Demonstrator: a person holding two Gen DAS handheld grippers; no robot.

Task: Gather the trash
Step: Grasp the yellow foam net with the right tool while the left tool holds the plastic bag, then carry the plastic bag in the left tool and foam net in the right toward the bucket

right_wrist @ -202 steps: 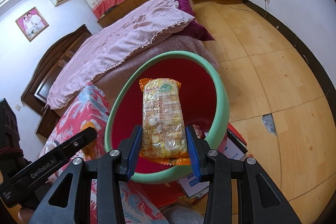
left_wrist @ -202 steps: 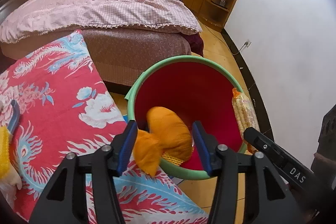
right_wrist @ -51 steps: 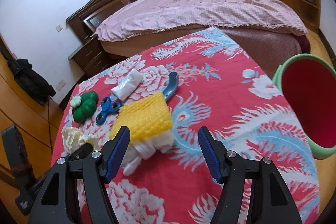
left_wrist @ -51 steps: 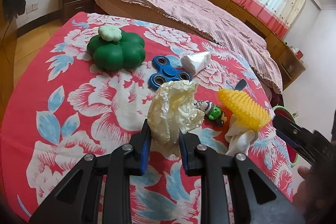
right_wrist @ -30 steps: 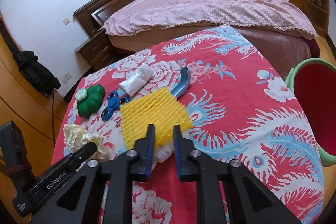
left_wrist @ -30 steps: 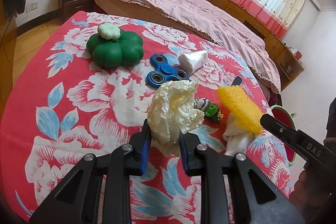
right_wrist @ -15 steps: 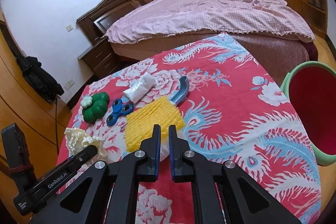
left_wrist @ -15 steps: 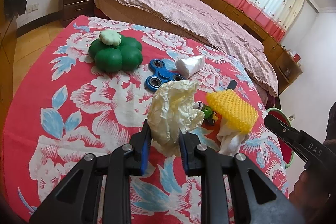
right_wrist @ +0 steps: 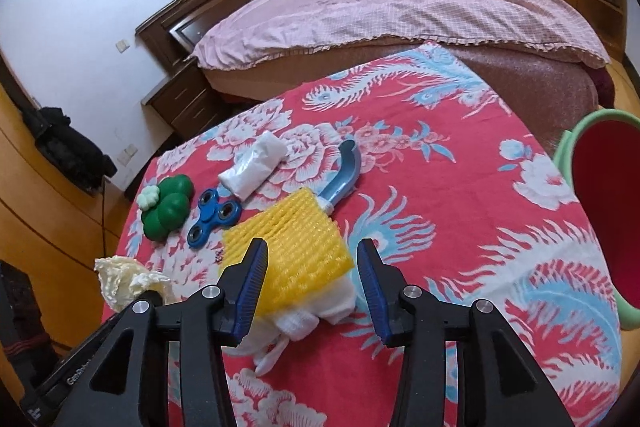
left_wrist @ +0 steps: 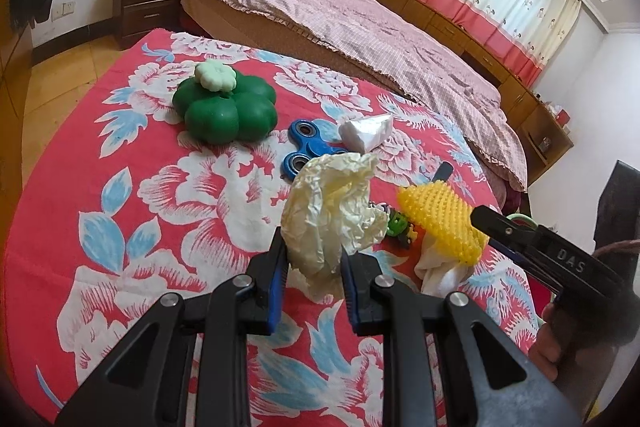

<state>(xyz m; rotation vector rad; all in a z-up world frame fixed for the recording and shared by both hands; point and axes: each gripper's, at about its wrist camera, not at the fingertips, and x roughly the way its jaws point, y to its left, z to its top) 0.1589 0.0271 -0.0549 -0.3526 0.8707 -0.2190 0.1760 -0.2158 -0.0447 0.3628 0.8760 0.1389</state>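
bedroom table, trash half gathered

red floral tablecloth (left_wrist: 168, 211) covers the table, a pink-quilted bed (right_wrist: 400, 3) behind it. at far left in the right wrist view, the left gripper (left_wrist: 313, 263) is clenched on a crumpled cream paper wad (left_wrist: 332, 211), its creased bulk hiding part of a blue fidget spinner (right_wrist: 214, 217) and most of a small green toy (left_wrist: 398, 225) too covered to identify. beside them sit a glossy green clover-shaped piece (right_wrist: 166, 211) and a folded white plastic packet (right_wrist: 254, 163). centre, a yellow foam net sleeve (right_wrist: 296, 247), ribbed and springy, lies on a white rag (right_wrist: 304, 319) and over the end of a curved blue handle (right_wrist: 344, 175). the right gripper (right_wrist: 313, 283) is opening, the net between its blue pads, neither visibly pressing it. at right, the green-rimmed red bin (right_wrist: 600, 211) is cut off by the frame.
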